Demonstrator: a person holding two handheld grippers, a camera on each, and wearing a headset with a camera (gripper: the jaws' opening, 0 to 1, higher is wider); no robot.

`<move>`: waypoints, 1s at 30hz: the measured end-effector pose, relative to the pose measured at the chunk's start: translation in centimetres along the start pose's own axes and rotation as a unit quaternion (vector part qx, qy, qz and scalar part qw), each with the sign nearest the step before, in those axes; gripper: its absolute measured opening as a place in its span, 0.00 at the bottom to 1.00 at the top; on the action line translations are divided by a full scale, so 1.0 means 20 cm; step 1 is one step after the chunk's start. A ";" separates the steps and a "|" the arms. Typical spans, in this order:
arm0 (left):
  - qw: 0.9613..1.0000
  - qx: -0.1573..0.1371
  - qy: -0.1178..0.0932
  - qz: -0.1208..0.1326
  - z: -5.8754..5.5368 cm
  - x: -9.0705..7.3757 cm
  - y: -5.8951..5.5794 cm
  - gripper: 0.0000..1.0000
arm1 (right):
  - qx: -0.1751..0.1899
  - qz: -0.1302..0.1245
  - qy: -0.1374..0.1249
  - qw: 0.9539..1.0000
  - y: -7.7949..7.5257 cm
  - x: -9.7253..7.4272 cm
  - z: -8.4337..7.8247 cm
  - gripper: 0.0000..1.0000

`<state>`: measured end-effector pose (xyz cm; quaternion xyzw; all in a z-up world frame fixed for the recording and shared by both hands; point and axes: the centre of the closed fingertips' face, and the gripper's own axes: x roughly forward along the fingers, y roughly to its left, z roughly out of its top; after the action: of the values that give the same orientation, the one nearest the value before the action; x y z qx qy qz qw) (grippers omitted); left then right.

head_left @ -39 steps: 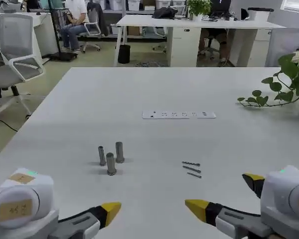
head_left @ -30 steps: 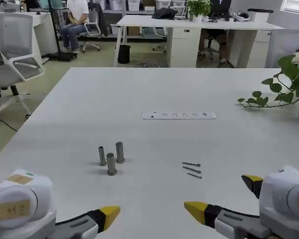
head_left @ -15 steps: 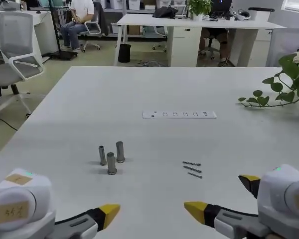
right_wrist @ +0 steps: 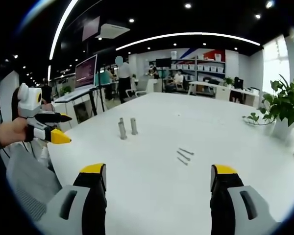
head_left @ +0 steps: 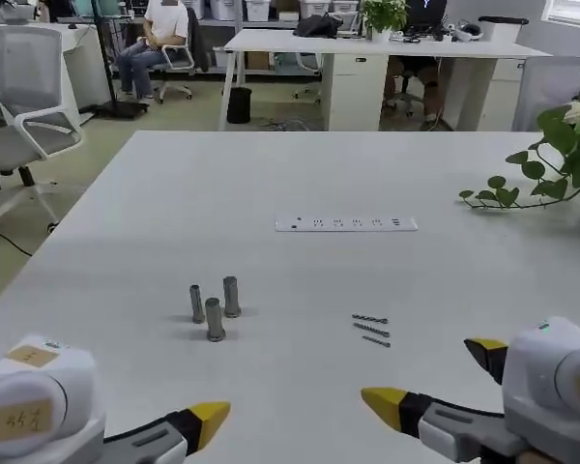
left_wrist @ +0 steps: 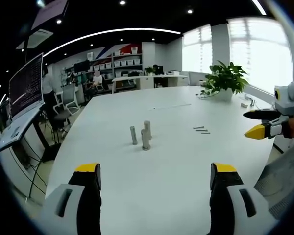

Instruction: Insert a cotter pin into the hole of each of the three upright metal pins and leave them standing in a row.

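Left gripper (left_wrist: 156,169) hangs low at the near edge of the tabletop (head_left: 300,174) with its jaws wide apart and nothing between them. My right gripper (head_left: 430,372) sits the same way on the other side, yellow tips spread and empty. Almost nothing has changed over the last second. Both grippers hold much the same low place with the same gap, and the small shift in the head view looks like my head moving, not the work. The three metal pins (head_left: 215,317) stand upright where they stood, in a tight cluster left of centre, more a triangle than a row. I cannot tell whether any of them touch. The three cotter pins (head_left: 371,330) lie flat and roughly parallel where they lay, well apart from the metal pins on the right, nearer my right gripper, with the power strip (head_left: 346,224) beyond them. So I judge the task has not begun: no cotter pin is lifted and none sits in a hole. The sensible opening looks like my right gripper reaching for a cotter pin while my left steadies a metal pin. The cotter pins are thin and lie flush, so pinching one up may be fiddly.
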<state>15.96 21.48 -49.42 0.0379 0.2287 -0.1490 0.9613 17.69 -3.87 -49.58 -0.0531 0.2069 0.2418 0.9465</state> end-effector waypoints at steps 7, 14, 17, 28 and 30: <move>1.000 -0.002 -0.003 -0.002 0.00 -0.01 -0.01 0.91 | -0.003 -0.002 0.003 1.000 0.00 0.00 -0.01 0.90; 1.000 -0.001 -0.004 -0.004 0.01 -0.01 -0.02 0.91 | -0.007 -0.009 -0.004 1.000 -0.02 0.00 -0.01 0.93; 1.000 0.001 -0.007 -0.004 0.02 -0.01 -0.02 0.90 | -0.014 -0.007 -0.011 1.000 -0.01 0.00 0.01 0.93; 1.000 0.000 -0.013 -0.008 0.02 0.02 -0.01 0.85 | -0.021 -0.003 -0.015 1.000 -0.01 0.02 0.02 0.90; 1.000 -0.004 -0.014 -0.011 0.02 0.03 -0.02 0.83 | -0.021 -0.001 -0.014 1.000 -0.01 0.03 0.02 0.90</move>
<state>16.56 20.90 -49.33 0.0297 0.2161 -0.1594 0.9628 18.47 -3.70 -49.55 -0.0698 0.1884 0.2462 0.9481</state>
